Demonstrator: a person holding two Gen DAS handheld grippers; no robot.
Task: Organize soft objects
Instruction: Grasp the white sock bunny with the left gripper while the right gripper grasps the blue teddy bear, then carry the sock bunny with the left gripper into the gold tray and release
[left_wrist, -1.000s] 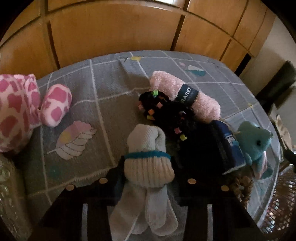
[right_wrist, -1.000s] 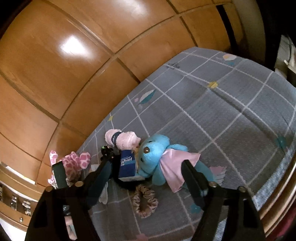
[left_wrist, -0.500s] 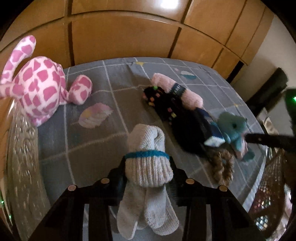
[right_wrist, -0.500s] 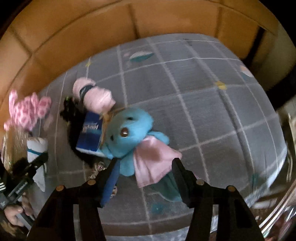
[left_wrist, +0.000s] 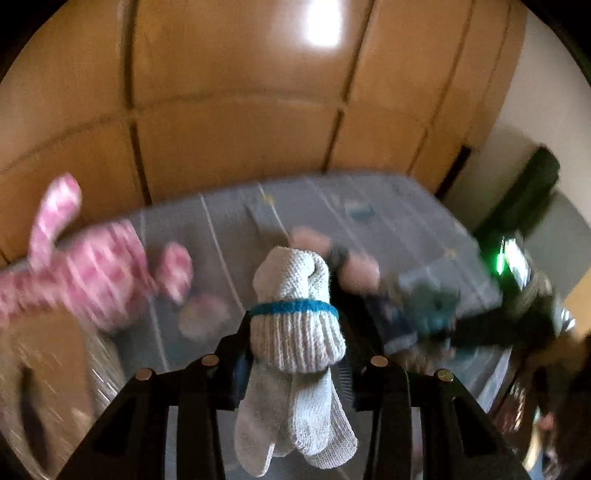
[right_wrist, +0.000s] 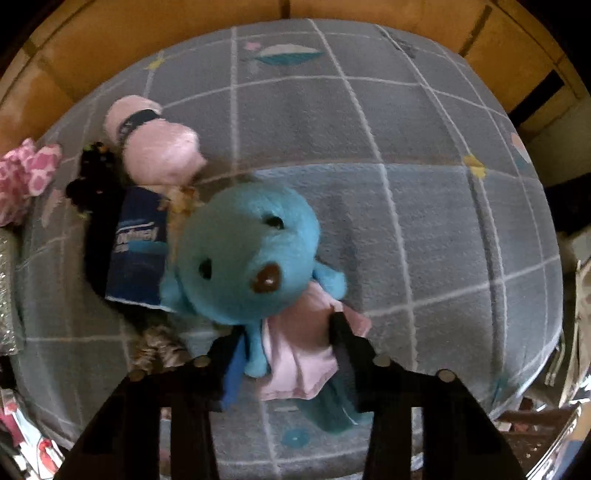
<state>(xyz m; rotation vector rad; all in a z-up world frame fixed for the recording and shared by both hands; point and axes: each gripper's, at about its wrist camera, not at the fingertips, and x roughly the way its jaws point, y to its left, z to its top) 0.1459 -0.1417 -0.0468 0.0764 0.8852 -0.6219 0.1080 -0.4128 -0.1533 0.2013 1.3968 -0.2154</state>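
My left gripper (left_wrist: 295, 339) is shut on a rolled pair of pale grey socks (left_wrist: 295, 317) with a blue band, held above the grey checked cloth (left_wrist: 236, 236). My right gripper (right_wrist: 288, 339) has its fingers on either side of the blue plush toy (right_wrist: 247, 251) in a pink dress, which lies on the cloth (right_wrist: 424, 192); the jaws look closed on its body. The plush also shows blurred in the left wrist view (left_wrist: 432, 302).
A pink spotted plush (left_wrist: 92, 277) lies at the left, also seen in the right wrist view (right_wrist: 26, 177). A pink rolled towel (right_wrist: 159, 144), a black beaded item (right_wrist: 92, 177), a blue tissue pack (right_wrist: 136, 247) and a brown scrunchie (right_wrist: 155, 347) lie beside the blue plush. Wooden panels stand behind.
My left gripper has lifted and pulled back with the socks; its view is blurred. My right gripper has moved in onto the blue plush, fingers now around its body.
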